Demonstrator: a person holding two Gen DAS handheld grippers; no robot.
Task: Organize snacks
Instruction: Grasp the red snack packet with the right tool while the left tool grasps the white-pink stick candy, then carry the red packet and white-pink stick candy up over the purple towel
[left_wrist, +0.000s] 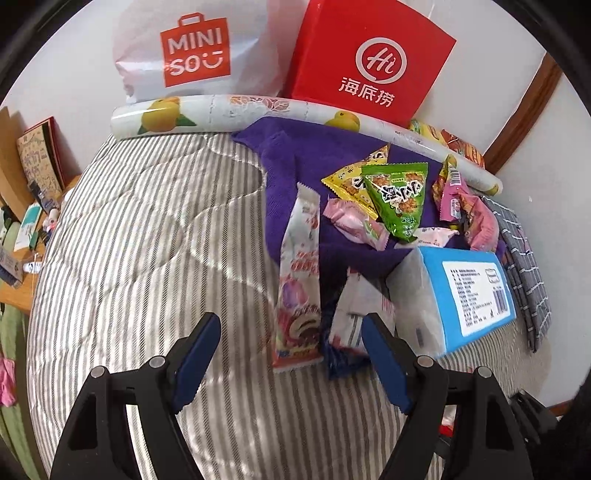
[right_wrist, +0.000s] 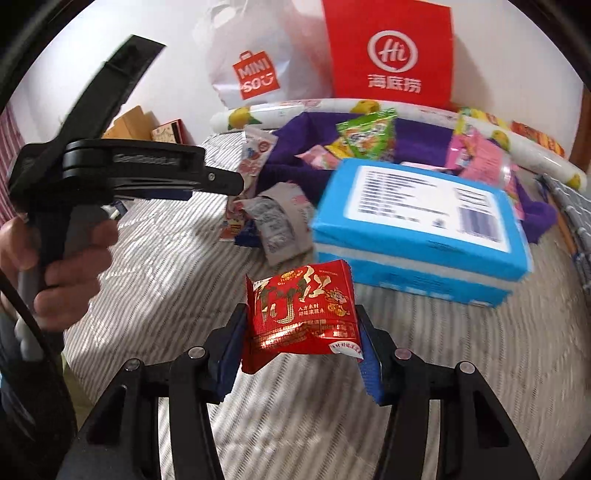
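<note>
The left gripper (left_wrist: 291, 332) is held open over a grey striped quilt (left_wrist: 147, 240), nothing pinched between the blue pads (left_wrist: 195, 354), with a long pink cake-roll wrapper (left_wrist: 299, 280) lying just ahead of them. A purple cloth (left_wrist: 291, 166) is spread further back, loaded with a green triangular snack pack (left_wrist: 397, 199), a yellow one (left_wrist: 347, 184) and pink candies (left_wrist: 354, 225). A blue box (left_wrist: 472, 295) sits to the right, and a white MINISO bag (left_wrist: 195, 51) and red bag (left_wrist: 373, 62) are propped behind a fruit-print roll (left_wrist: 258, 110).

glossy foil red packet (right_wrist: 301, 314), cloth quilt (right_wrist: 155, 266)
</note>
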